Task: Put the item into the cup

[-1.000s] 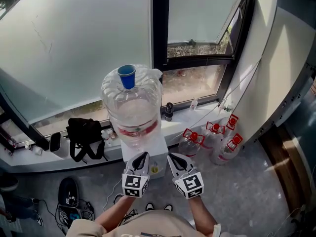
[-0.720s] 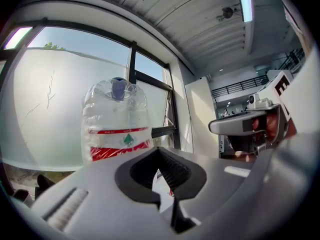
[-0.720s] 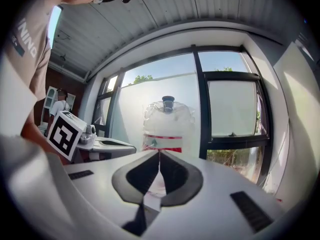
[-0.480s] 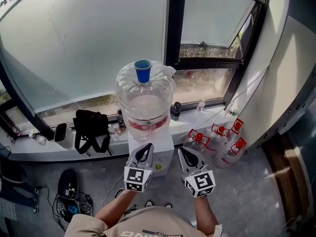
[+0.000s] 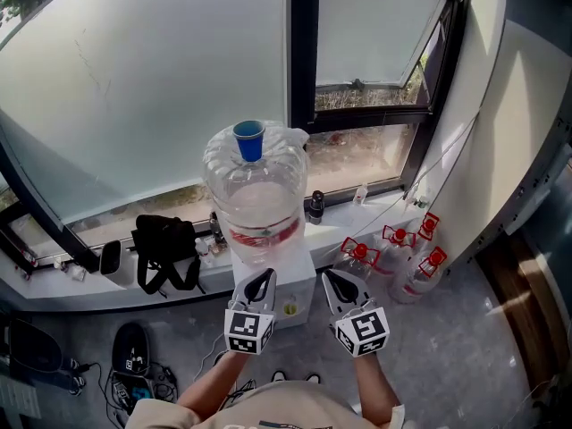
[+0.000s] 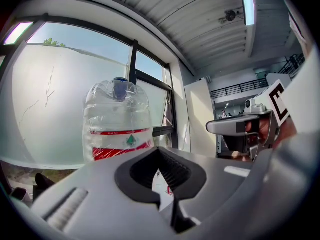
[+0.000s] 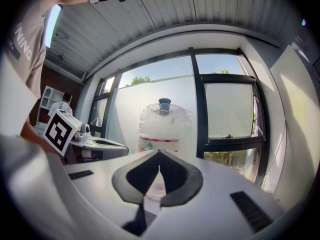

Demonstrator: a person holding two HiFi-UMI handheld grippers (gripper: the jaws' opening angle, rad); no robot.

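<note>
Grey plastic fills the bottom of the head view at 6 o'clock, where the left gripper and the right gripper are held side by side, close but apart, each with its marker cube nearest the person. Both point toward 12 o'clock. In the left gripper view the jaws are together, tip against tip, with nothing clamped between them. The right gripper view shows the same, its jaws pressed together on themselves.

Just beyond the fingertips stands a white dispenser on the floor. A large clear water bottle with a red label band sits on it. The blue cup rests upright on the very top of that bottle, mouth up, well apart from both grippers. What lies inside it cannot be told. In both gripper views the bottle and cup stand straight ahead, above the closed tips.

At 9 o'clock from the dispenser a black bag lies on the window ledge, and dark shoes sit on the floor at about 8 o'clock. At 3 o'clock, clear jugs with red handles are grouped on the floor against the wall. A small dark bottle stands on the ledge just behind the dispenser, at 1 o'clock. Farthest off, a black window frame rises at 12 o'clock beside a frosted pane.
</note>
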